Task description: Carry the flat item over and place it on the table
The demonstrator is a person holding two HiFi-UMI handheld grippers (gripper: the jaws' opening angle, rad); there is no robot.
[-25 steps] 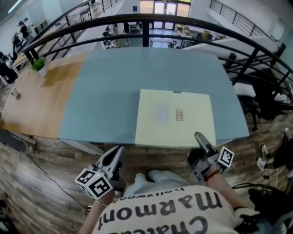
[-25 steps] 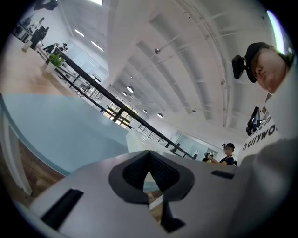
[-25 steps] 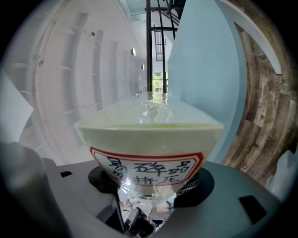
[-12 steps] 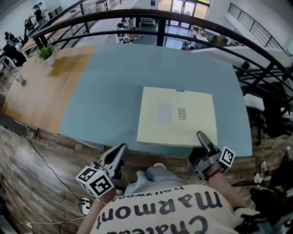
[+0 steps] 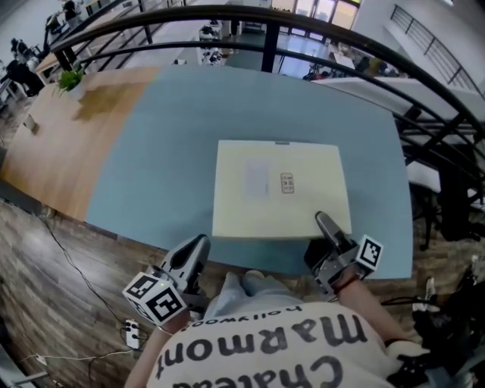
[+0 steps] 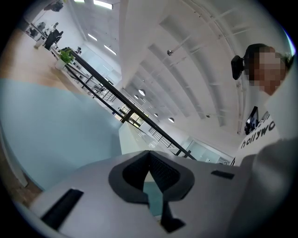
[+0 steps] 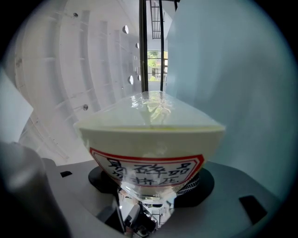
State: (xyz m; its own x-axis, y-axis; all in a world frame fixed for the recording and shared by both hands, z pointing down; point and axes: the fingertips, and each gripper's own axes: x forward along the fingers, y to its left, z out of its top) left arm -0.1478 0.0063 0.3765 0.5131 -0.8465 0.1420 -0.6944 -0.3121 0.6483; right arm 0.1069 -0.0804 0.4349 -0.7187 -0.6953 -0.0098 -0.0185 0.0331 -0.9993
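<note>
- Stands in a big open hall: wood-plank floor (image 5: 61,288) underfoot, black curved metal railing (image 5: 265,23) beyond.
- Fills most of head view: wide blue-grey table top (image 5: 151,151), w/ a light wood section (image 5: 68,144) on its left; bare apart from the task's thing.
- Lies over the table's near right part: pale-yellow, flat, near-square panel in clear plastic wrap (image 5: 242,212), slightly wider across than deep, near edge just inside the table's near edge. Reads as level; can't tell whether resting on the top or just above it.
- Clamps the panel at its near right corner: right gripper (image 5: 326,224), jaws fairly wide apart but pressed on the panel's edge, pointing level. Panel runs away from it, forward and to the left.
- Hangs empty near the panel's near-left corner, below the table edge, not touching: left gripper (image 5: 197,248), jaws together at the tips, nothing between.
- Prob. next: lower and let go w/ the right; left not needed.
- Shows near the panel's middle: small red-edged label (image 5: 287,183).
</note>
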